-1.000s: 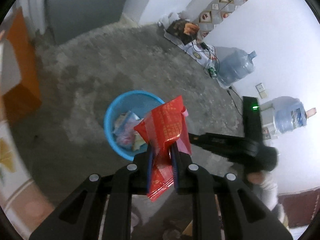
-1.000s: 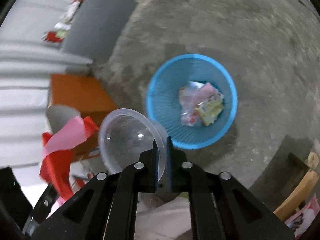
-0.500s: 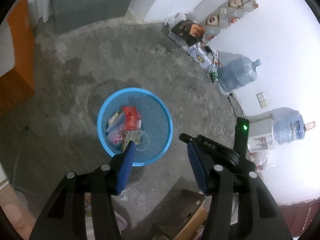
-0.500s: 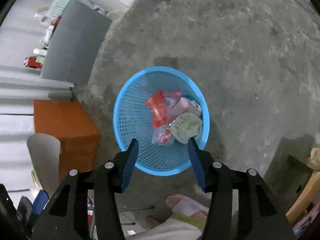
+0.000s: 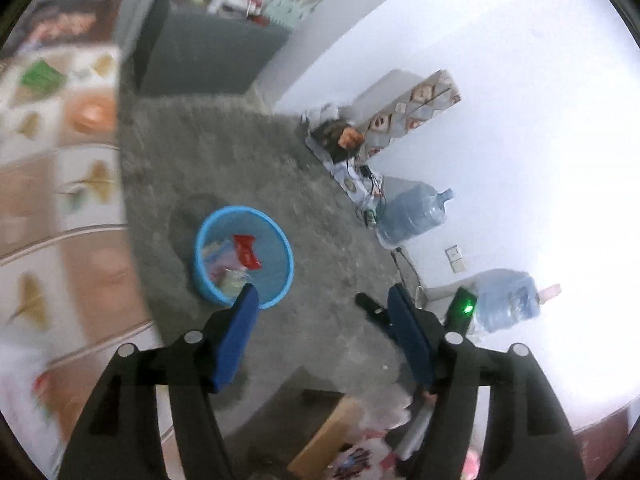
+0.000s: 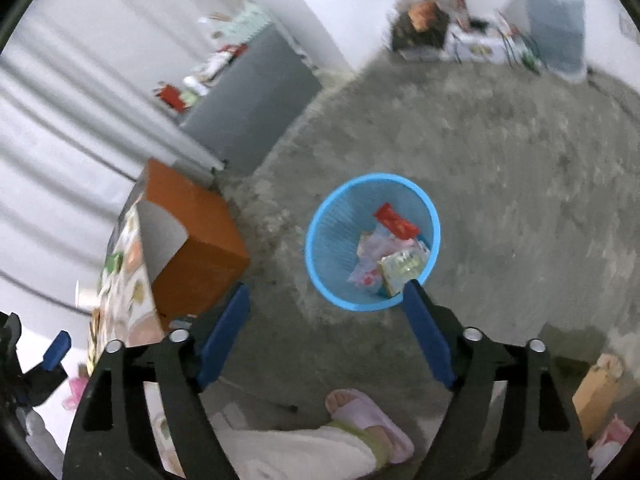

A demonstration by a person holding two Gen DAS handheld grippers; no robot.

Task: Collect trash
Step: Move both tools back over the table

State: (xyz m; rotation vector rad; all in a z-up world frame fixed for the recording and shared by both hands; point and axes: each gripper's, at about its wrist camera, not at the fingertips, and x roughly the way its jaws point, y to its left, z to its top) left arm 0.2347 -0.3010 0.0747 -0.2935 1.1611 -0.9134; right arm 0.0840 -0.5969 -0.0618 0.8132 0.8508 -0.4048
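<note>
Two grippers — left gripper point(image 5: 324, 300), right gripper point(image 6: 326, 290) — opening, empty; one blue basket point(image 6: 320, 240).

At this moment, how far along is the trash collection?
Done: the blue basket already holds trash, including a red wrapper. In hand: nothing; the left gripper and right gripper are opening with nothing between their jaws. Left: items on the patterned table are too blurred to identify.
</note>
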